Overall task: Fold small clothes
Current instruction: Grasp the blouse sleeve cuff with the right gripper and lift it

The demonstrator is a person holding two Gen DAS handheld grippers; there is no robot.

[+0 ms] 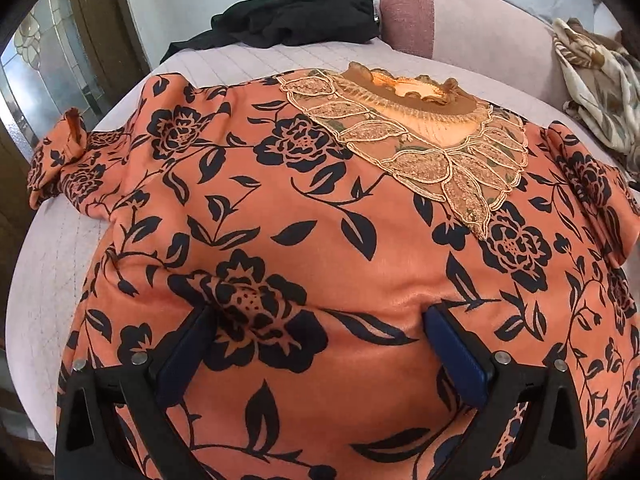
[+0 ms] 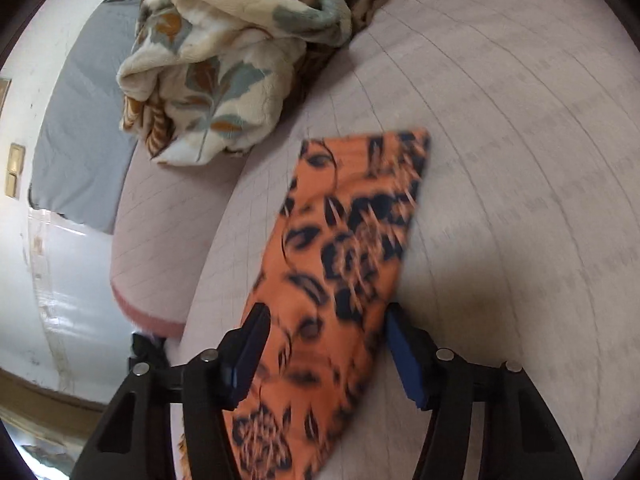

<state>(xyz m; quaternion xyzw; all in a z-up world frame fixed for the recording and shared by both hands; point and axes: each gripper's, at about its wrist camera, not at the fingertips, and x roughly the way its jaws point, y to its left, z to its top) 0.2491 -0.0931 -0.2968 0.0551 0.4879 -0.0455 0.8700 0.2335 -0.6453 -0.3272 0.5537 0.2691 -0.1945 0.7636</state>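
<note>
Left wrist view — orange floral blouse [image 1: 320, 220] flat on pink couch [image 1: 460, 20]

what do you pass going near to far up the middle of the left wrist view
left gripper with its fingers wide on the cloth → orange floral blouse → its lace collar → bare pink quilted bed cover → black garment heaped at the far edge
</note>
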